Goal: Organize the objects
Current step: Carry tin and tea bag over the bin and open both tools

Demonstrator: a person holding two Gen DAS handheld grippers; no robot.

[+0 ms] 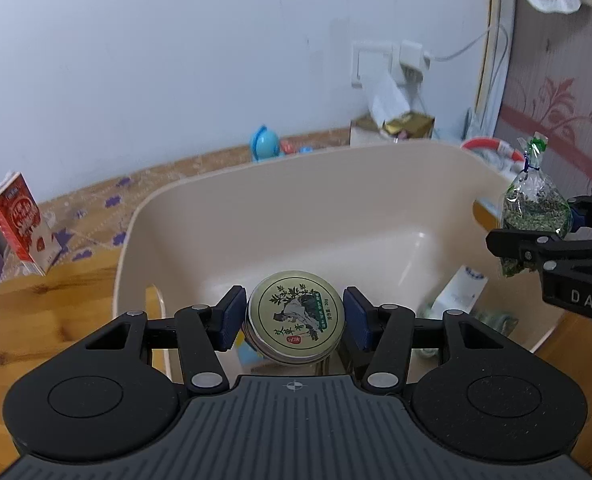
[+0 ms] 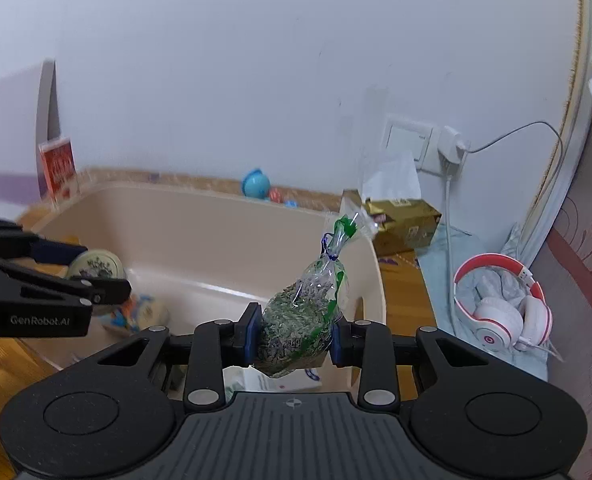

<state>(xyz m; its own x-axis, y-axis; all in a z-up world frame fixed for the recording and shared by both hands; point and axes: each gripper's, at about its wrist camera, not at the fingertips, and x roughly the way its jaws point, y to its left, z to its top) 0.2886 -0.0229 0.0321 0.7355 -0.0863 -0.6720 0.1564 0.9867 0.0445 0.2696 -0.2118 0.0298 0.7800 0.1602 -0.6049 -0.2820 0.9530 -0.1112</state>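
Note:
My left gripper is shut on a round gold tin with a plant drawing on its lid, held over the near end of a beige plastic bin. My right gripper is shut on a clear bag of green dried herbs, tied at the top, held above the bin's right rim. The bag also shows at the right edge of the left wrist view, and the tin in the right wrist view. A white tube and other small items lie in the bin's bottom.
A red milk carton stands on the wooden table at left. A blue toy and a gold box sit by the back wall. Red and white headphones lie on a cloth at right. A charger is plugged into the wall.

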